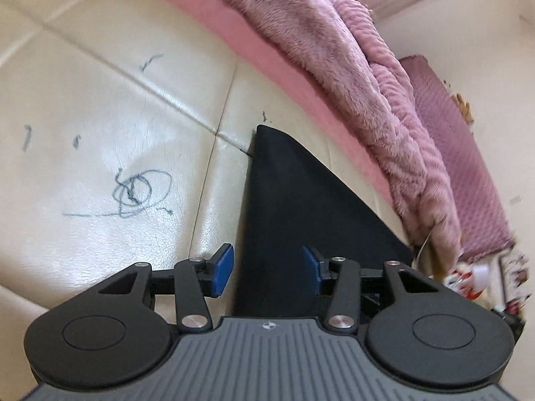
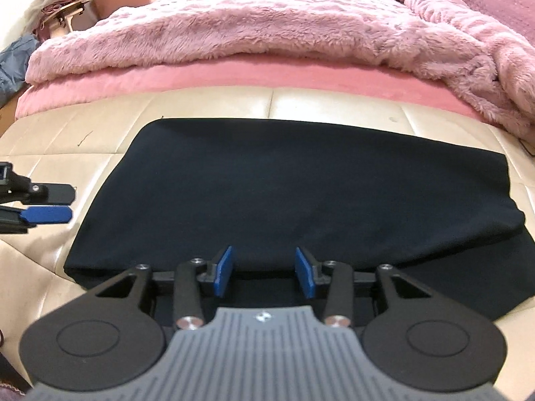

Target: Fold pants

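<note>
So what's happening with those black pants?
A person with a gripper in each hand is folding the black pants on a cream cushion. The pants lie folded over. Both the left gripper and right gripper are open and hold nothing. A pink blanket lies behind.

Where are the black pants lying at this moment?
In the right wrist view the folded black pants lie flat on the cream leather surface, just ahead of the right tool, with the pink fluffy blanket behind them.
</note>
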Demonstrator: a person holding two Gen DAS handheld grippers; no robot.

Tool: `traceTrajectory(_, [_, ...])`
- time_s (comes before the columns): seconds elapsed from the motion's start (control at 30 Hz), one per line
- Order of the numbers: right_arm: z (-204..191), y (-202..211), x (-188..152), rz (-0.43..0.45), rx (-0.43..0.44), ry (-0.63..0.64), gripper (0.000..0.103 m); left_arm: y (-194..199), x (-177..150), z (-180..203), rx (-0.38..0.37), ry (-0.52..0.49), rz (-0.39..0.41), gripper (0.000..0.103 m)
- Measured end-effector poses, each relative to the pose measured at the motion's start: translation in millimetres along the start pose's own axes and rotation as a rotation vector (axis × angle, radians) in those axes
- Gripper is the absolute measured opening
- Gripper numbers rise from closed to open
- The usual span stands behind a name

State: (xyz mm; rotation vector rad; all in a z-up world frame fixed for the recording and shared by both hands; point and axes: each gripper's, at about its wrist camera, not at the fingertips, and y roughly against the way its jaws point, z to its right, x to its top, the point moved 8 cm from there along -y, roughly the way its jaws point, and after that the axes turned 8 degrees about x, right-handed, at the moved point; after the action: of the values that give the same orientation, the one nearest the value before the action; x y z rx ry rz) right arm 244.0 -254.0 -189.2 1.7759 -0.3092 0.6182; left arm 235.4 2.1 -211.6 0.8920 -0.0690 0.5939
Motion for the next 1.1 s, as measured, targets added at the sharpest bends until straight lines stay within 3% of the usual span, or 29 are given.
traceTrajectory(0.33, [10.8, -21.8, 3.8, -0.020, 0.019, -0.035, 0.039, -31.3, 6.3, 0.0, -0.065, 0.038, -0.050, 0.052])
traceTrajectory(0.73, [10.0, -30.2, 6.6, -0.019, 0.050, -0.010, 0.046, -53.6, 16.6, -6.1, -0.114, 0.106, -0.087, 0.010])
traceTrajectory(0.9, [8.5, -27.8, 8.0, -0.032, 0.048, -0.008, 0.045, -37.6, 15.1, 2.8, -0.014, 0.055, -0.052, 0.008])
traceTrajectory(1.1, [-16.2, -21.4, 8.0, -0.031, 0.108, -0.008, 0.043, 11.0, 25.9, -19.8, 0.089, 0.032, -0.053, 0.008])
